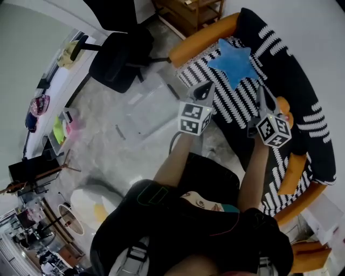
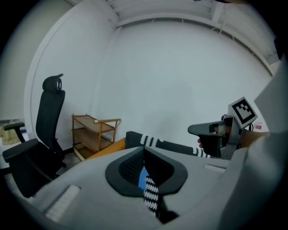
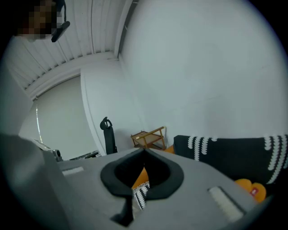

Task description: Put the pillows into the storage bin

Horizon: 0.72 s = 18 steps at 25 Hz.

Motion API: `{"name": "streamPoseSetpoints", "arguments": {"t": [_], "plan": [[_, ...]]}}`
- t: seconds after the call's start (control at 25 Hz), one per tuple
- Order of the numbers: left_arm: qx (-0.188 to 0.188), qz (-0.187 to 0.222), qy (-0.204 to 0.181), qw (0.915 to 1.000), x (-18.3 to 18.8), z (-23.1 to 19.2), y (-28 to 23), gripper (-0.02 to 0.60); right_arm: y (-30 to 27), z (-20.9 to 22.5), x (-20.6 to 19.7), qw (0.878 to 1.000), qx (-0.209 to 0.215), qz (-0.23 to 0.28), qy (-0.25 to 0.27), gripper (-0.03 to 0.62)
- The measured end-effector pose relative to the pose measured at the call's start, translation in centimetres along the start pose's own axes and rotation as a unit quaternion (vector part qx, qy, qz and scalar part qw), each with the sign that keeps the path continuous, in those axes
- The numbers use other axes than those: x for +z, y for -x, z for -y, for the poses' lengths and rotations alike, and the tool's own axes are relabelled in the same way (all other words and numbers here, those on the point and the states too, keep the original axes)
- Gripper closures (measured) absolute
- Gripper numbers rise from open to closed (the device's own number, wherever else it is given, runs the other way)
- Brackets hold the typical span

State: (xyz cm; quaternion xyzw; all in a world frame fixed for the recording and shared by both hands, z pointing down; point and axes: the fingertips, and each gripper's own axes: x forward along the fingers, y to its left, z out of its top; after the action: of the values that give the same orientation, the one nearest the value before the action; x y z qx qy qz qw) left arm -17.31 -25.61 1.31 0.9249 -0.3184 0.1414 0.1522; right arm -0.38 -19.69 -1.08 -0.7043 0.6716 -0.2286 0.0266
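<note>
Blue star-shaped plush pillow (image 1: pixel 233 62): lies flat on the seat of a sofa with a black-and-white patterned cover (image 1: pixel 302 81), near the long orange bolster (image 1: pixel 202 40) along the sofa's edge, and touches neither gripper. Clear plastic storage bin (image 1: pixel 141 102): stands on the grey floor (image 1: pixel 102 145) beside the sofa, to the left in the head view, apart from the pillow; its contents cannot be made out. Left gripper (image 1: pixel 204 90): held over the sofa's near edge, pointing toward the star pillow; its own view shows the jaws pressed together at the tips (image 2: pixel 144 149) with nothing between them, blue and striped fabric showing beyond. Right gripper (image 1: pixel 265 99): held over the sofa seat to the right of the pillow; jaws likewise closed tip to tip (image 3: pixel 144 151) and empty. Small orange cushion (image 3: pixel 246 185): rests on the sofa seat close to the right gripper. Black office chair (image 1: pixel 118 54) and wooden shelf trolley (image 1: pixel 194 11): stand on the floor beyond the bin. Person in black clothing (image 1: pixel 188 226): holds both grippers at arm's length.
</note>
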Motion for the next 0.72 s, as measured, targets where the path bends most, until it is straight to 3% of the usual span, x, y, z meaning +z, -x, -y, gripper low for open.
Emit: {"name": "streamPoseSetpoints", "arguments": {"t": [0.36, 0.72], "plan": [[-0.029, -0.083, 0.018, 0.9960, -1.7, -8.2, -7.8, 0.574, -9.9, -0.2, -3.1, 0.998, -0.027, -0.039, -0.044, 0.591], [-0.095, -0.159, -0.007, 0.9826, -5.1, -8.4, -15.1, 0.574, -12.1, 5.2, -6.3, 0.989, -0.091, -0.068, -0.090, 0.591]]}}
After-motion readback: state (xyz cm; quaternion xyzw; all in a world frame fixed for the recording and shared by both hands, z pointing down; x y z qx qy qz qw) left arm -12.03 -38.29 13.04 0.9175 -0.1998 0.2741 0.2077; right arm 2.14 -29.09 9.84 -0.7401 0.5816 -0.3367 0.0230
